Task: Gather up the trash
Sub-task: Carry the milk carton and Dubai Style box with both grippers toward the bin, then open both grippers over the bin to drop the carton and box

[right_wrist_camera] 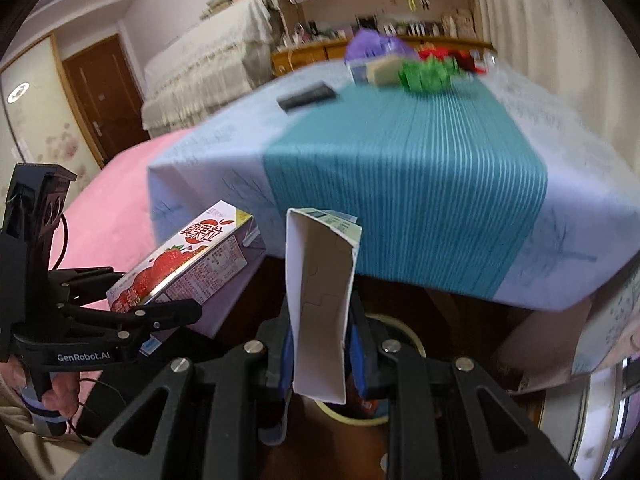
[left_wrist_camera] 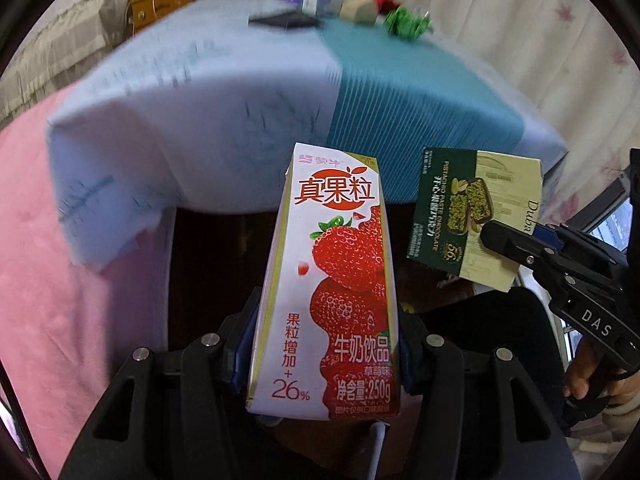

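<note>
My left gripper (left_wrist_camera: 322, 356) is shut on a strawberry milk carton (left_wrist_camera: 332, 280), held upright in front of the table's near edge. The carton also shows in the right wrist view (right_wrist_camera: 188, 268), lying tilted in the left gripper (right_wrist_camera: 160, 312). My right gripper (right_wrist_camera: 320, 360) is shut on an open green pistachio chocolate box (right_wrist_camera: 320, 300), its white inside facing the camera. The box (left_wrist_camera: 468, 212) and the right gripper (left_wrist_camera: 496, 236) appear at right in the left wrist view. Both are held off the table, over dark floor.
A table with a blue and teal cloth (right_wrist_camera: 400, 168) fills the middle. At its far end lie a purple bag (right_wrist_camera: 376, 46), a beige block (right_wrist_camera: 386, 70), green crumpled wrapping (right_wrist_camera: 428, 74), red items (right_wrist_camera: 448, 56) and a black flat object (right_wrist_camera: 306, 96). A pink bed (left_wrist_camera: 60, 300) lies left. A round bin rim (right_wrist_camera: 404, 328) sits below.
</note>
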Action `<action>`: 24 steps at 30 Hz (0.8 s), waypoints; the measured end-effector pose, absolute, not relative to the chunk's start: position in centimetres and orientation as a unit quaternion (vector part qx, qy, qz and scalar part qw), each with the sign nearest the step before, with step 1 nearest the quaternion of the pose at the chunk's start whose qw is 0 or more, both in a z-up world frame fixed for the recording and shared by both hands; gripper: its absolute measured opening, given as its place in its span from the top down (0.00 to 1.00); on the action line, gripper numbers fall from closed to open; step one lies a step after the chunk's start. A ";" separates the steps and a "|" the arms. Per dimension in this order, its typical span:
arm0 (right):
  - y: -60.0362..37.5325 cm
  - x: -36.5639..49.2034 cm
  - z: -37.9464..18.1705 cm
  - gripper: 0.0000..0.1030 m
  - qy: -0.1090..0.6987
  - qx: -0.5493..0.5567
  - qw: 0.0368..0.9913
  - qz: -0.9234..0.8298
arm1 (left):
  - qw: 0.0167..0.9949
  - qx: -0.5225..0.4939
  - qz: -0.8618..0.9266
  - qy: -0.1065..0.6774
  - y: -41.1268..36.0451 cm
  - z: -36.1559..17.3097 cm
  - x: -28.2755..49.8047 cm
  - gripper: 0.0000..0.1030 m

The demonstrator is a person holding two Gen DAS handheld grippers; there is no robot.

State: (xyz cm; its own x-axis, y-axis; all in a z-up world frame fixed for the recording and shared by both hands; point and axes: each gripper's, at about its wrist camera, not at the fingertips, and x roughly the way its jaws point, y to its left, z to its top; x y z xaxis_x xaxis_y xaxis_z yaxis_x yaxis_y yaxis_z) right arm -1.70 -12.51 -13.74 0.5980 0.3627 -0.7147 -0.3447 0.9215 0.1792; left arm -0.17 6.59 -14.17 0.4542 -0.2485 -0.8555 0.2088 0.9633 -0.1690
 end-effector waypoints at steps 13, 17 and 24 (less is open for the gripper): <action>-13.9 1.3 -21.4 0.77 0.465 0.024 0.874 0.140 | 0.812 -0.009 -0.138 0.567 3.4 -21.3 2.8 0.48; -14.4 2.1 -23.8 0.77 0.484 0.041 0.866 0.119 | 0.805 -0.003 -0.137 0.578 2.6 -22.8 3.7 0.48; -14.6 3.2 -27.9 0.77 0.508 0.054 0.854 0.101 | 0.789 0.002 -0.130 0.601 0.7 -26.3 6.0 0.48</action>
State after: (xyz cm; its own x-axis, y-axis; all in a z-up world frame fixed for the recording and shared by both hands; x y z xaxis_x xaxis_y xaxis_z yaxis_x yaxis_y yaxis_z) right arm 3.17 -14.59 -27.87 0.4634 0.2274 -0.8564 -0.1182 0.9737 0.1946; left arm 6.00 0.69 -26.27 0.2436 -0.2017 -0.9487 0.2077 0.9663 -0.1521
